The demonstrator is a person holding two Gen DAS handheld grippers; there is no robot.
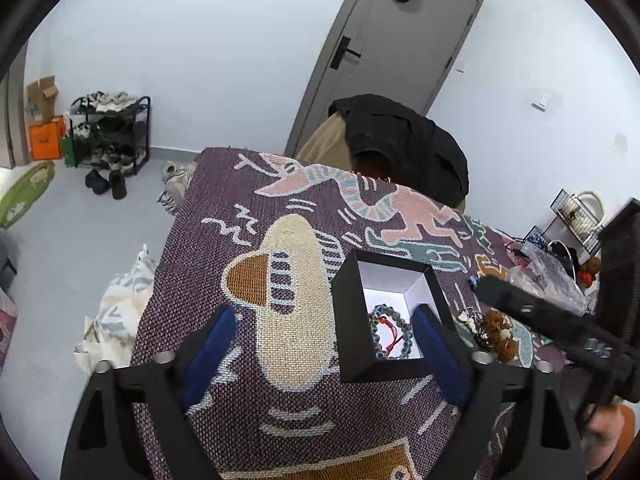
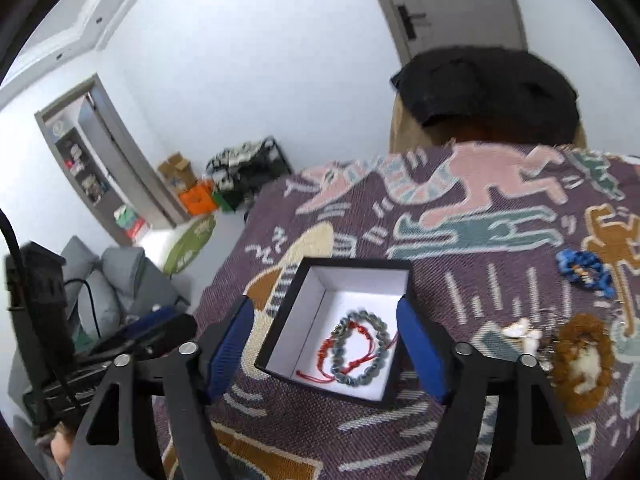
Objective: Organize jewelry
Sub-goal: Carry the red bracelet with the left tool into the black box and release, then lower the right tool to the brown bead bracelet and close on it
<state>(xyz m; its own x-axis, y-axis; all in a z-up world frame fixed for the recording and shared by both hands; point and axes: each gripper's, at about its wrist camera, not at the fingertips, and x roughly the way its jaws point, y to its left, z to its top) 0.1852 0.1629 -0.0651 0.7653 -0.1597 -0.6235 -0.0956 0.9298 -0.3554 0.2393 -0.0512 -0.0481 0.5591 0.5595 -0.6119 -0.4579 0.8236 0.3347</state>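
A black box [image 1: 352,320] [image 2: 280,316] with a white inside stands open on the patterned cloth [image 1: 256,208] [image 2: 460,280]. In it lie a grey-green bead bracelet [image 2: 376,324] [image 1: 404,344] and a red cord bracelet [image 2: 328,346]. My left gripper [image 1: 324,312] is open; its right blue finger [image 1: 434,340] is over the box's right wall and its left one over bare cloth. My right gripper [image 2: 325,304] is open too, straddling the box with its pads apart from it. To the right on the cloth lie a brown bead bracelet [image 1: 498,338] [image 2: 582,356], white shell pieces [image 2: 524,332] and a blue bracelet [image 2: 586,272].
A chair draped with a black jacket [image 1: 404,140] [image 2: 488,88] stands at the table's far side. Plastic bags and a wire rack [image 1: 548,276] crowd the table's right end. The table's left edge drops to the floor, where a shoe rack [image 1: 112,132] stands by the wall.
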